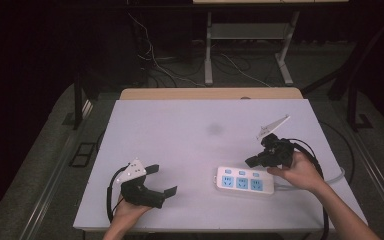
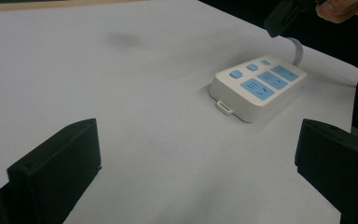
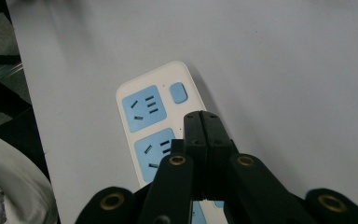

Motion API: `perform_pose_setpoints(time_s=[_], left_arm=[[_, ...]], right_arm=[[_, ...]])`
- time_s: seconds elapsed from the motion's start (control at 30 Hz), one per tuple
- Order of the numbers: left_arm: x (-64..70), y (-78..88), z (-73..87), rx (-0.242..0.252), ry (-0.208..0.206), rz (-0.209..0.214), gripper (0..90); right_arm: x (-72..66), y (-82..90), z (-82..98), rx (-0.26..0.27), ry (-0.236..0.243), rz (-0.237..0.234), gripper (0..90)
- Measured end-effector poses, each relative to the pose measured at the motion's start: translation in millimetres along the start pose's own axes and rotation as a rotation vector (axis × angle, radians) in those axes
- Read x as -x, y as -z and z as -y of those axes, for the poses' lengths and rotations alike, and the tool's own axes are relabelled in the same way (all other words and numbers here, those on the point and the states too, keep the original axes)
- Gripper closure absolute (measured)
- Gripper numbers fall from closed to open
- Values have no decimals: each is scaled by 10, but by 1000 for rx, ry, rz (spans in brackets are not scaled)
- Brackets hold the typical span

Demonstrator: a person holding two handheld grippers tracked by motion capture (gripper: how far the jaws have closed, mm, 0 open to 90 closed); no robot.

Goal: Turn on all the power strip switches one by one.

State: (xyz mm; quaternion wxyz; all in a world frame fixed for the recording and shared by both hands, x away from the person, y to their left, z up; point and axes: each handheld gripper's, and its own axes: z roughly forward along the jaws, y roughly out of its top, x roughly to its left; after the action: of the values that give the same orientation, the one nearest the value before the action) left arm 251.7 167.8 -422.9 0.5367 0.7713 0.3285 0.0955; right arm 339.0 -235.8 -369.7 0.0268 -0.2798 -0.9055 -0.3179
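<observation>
White power strip (image 1: 243, 181) with three blue socket faces and three small blue buttons, grey cord at one end, lying flat on the white table (image 1: 180, 130) near its right front. No lettering legible. Your right gripper (image 1: 252, 161) hovers just above it, jaws pressed together, empty; your left gripper (image 1: 162, 181) rests well apart, jaws wide, empty.

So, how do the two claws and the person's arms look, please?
Both the left claw and the right claw are black, each with two blocky flat jaws. A pale grey three-cornered plate sits on top of each, and a black cable trails from each. In the right gripper view, brass-coloured rivets mark the linkage arms. The forearms are bare; no sleeves are in view.
</observation>
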Motion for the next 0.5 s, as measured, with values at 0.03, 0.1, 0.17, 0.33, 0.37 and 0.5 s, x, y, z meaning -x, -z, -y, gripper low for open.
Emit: perform_pose_setpoints(time_s=[0.03, 0.1, 0.17, 0.33, 0.37, 0.5], left_arm=[[0, 0, 0, 0, 0, 1, 0], [2, 2, -1, 2, 1, 1, 0], [2, 1, -1, 2, 2, 2, 0], [2, 0, -1, 2, 1, 3, 0], [2, 0, -1, 2, 1, 3, 0], [1, 1, -1, 2, 2, 3, 0]], right_arm=[[-4, -11, -10, -1, 2, -1, 900], [-12, -35, -25, -2, 4, -4, 900], [-19, -58, -36, -8, 6, -8, 900], [-27, -111, -55, -20, 8, -13, 900], [-27, -119, -58, -21, 9, -12, 900], [-28, -138, -67, -20, 7, -14, 900]])
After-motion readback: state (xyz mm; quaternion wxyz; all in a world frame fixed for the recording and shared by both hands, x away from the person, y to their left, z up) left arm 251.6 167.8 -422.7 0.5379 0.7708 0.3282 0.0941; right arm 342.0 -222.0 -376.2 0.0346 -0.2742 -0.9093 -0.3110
